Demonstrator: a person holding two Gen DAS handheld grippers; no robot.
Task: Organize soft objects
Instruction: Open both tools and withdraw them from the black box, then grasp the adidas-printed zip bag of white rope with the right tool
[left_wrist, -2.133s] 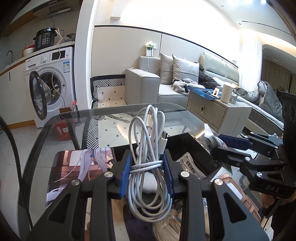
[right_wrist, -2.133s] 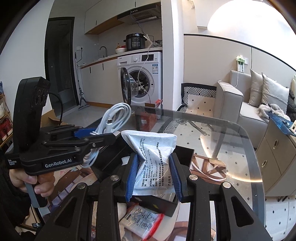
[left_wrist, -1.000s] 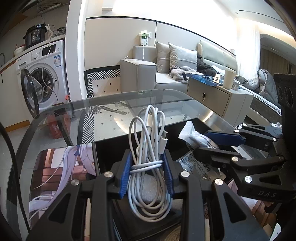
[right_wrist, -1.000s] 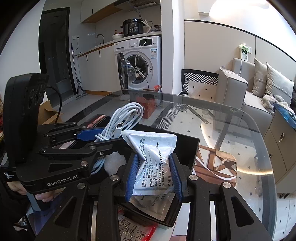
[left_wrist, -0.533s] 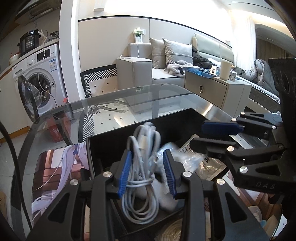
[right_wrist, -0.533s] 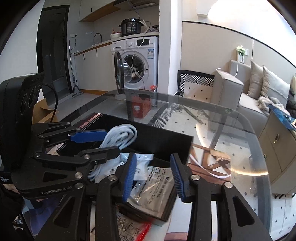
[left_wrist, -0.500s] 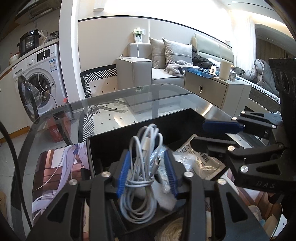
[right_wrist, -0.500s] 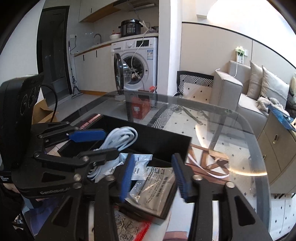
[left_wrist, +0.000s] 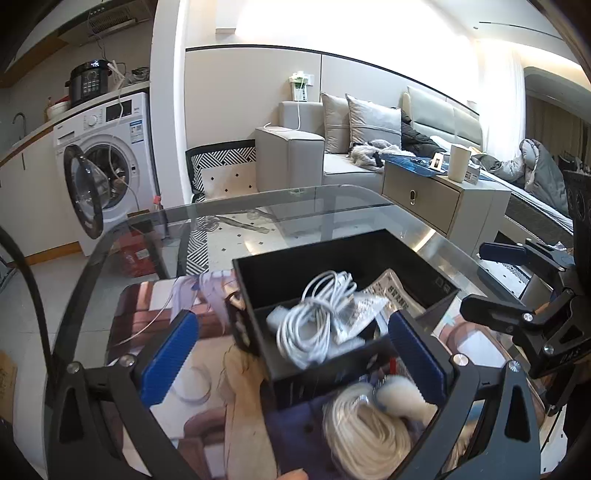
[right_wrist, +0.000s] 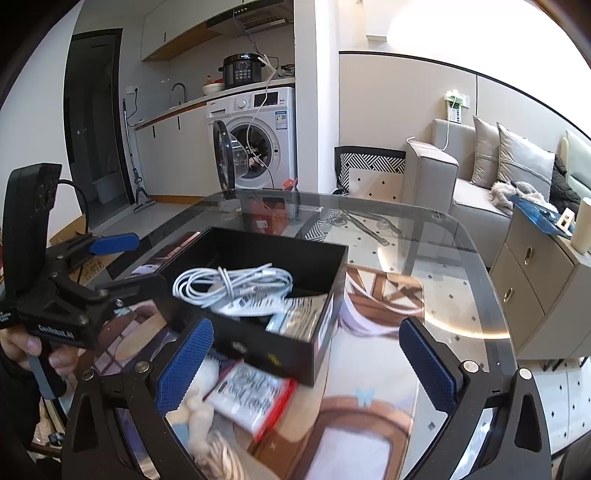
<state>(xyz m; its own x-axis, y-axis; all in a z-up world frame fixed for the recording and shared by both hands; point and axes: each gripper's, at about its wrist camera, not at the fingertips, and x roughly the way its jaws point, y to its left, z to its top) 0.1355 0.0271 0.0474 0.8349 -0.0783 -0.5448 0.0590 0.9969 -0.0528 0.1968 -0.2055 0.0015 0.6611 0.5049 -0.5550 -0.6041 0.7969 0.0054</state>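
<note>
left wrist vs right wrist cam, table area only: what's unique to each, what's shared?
Left wrist only: the coiled cream rope close under the camera.

Right wrist only: the red-edged plastic packet on the mat in front of the box, and the hand holding the left gripper.

Both: the black box holding the white cable bundle and printed pouches, on the glass table.

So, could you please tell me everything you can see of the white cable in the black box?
The white cable is a thin, glossy cord coiled into a long loose bundle, cinched around its middle by a few wraps of itself. It lies flat inside the open black box, resting on printed white packets. Neither gripper touches it.
</note>
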